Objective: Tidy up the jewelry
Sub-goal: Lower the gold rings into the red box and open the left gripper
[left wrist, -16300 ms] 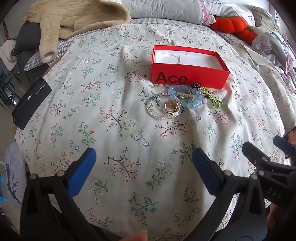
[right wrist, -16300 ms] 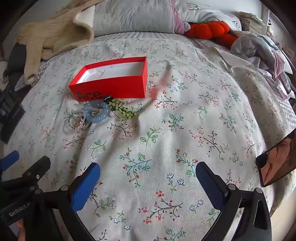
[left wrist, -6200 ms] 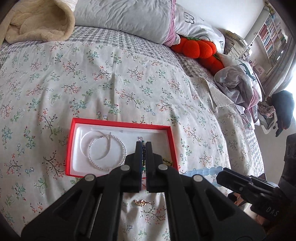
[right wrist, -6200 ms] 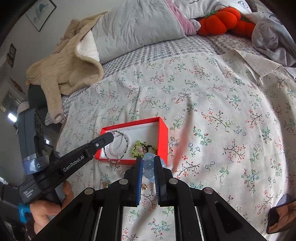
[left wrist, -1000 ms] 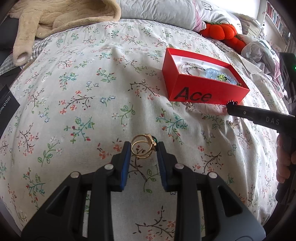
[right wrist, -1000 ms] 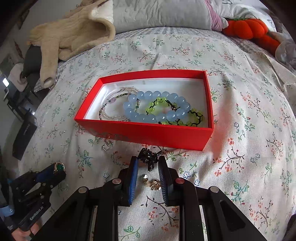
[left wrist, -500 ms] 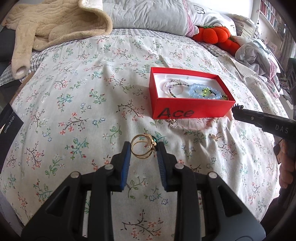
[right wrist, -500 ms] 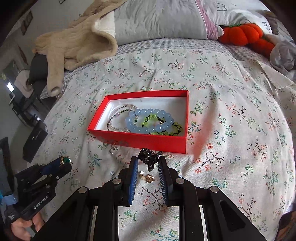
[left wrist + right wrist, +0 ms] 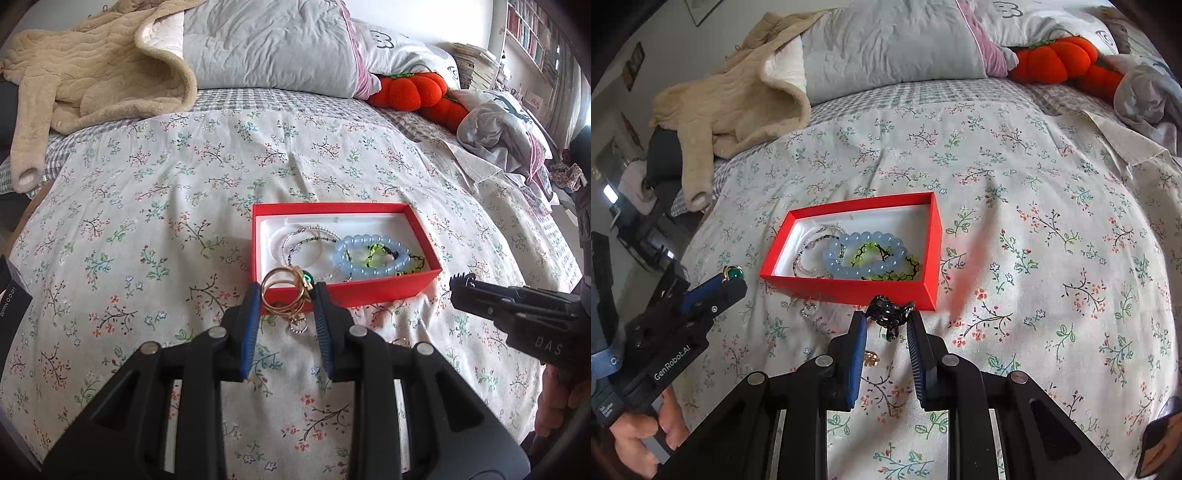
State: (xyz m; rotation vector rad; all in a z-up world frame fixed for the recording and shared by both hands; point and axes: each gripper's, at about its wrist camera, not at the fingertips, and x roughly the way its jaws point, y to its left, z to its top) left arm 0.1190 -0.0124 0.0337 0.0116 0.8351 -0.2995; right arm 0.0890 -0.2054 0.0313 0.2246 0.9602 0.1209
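Observation:
A red box point(image 9: 384, 290) point(image 9: 849, 288) lies on the floral bedspread. It holds a blue bead bracelet point(image 9: 369, 254) point(image 9: 864, 258), a green and black bracelet point(image 9: 886, 258) and thin silver bangles point(image 9: 303, 240). My left gripper point(image 9: 286, 293) is shut on a gold ring with a green stone point(image 9: 286, 291), just in front of the box's near wall; the stone shows in the right wrist view point(image 9: 733, 273). My right gripper point(image 9: 886, 319) is shut on a black beaded piece point(image 9: 888, 314), near the box's front right corner.
A small silver ring point(image 9: 297, 326) point(image 9: 809, 308) and a gold earring point(image 9: 870, 357) lie on the bedspread in front of the box. A beige garment point(image 9: 92, 77), pillows point(image 9: 266, 48) and an orange plush point(image 9: 413, 90) are at the back. A phone point(image 9: 1160, 443) lies at the right edge.
Both grippers have risen and moved toward the box with their pieces still held. The left gripper's ring now stands over the box's near wall.

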